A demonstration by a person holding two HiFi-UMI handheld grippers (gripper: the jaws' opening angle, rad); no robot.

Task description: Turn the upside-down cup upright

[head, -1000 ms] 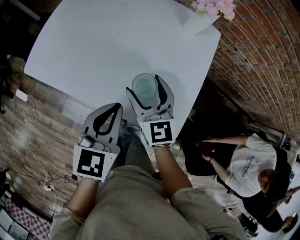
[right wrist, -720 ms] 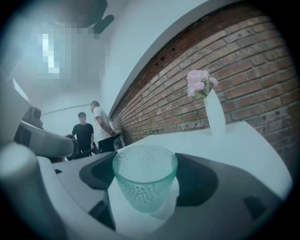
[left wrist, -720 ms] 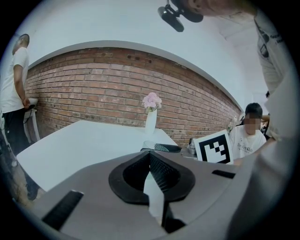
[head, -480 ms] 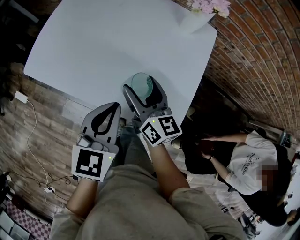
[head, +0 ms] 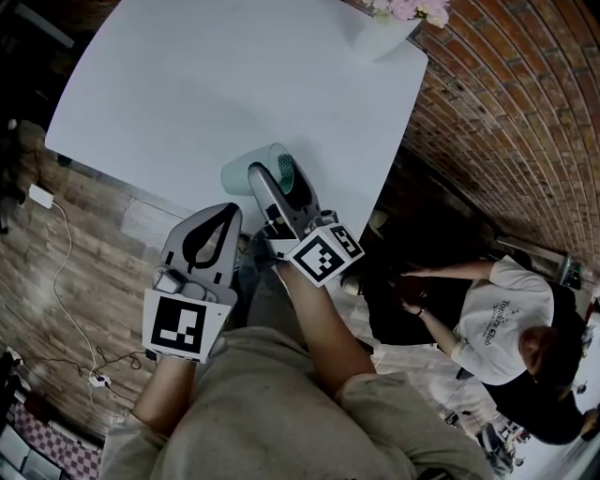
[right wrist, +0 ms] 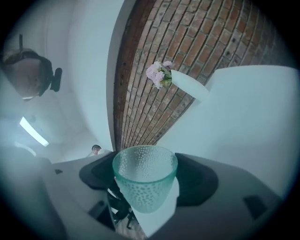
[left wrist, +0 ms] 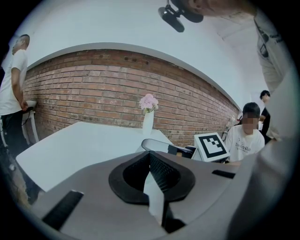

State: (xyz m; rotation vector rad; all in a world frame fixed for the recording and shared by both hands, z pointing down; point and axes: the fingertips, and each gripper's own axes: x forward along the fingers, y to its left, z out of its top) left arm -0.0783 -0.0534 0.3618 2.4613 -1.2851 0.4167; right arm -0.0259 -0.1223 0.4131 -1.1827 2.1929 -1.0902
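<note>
My right gripper (head: 277,178) is shut on a pale green dimpled glass cup (head: 246,171), held just above the near edge of the white table (head: 234,75). The gripper is rolled over, so the cup lies tilted on its side with its mouth toward the left. In the right gripper view the cup (right wrist: 145,180) sits between the two dark pads, its open rim in plain sight. My left gripper (head: 217,214) hangs shut and holding nothing, just off the table's near edge, left of the right one. Its closed jaws (left wrist: 151,157) fill the left gripper view.
A white vase with pink flowers (head: 389,23) stands at the table's far right corner. A brick wall runs along the right side. A person in a white shirt (head: 497,319) sits low at the right. A cable and plug (head: 42,192) lie on the wooden floor at the left.
My right gripper has rolled over in place with the cup in it. The cup has gone from base-up to lying on its side. The left gripper has stayed still.
</note>
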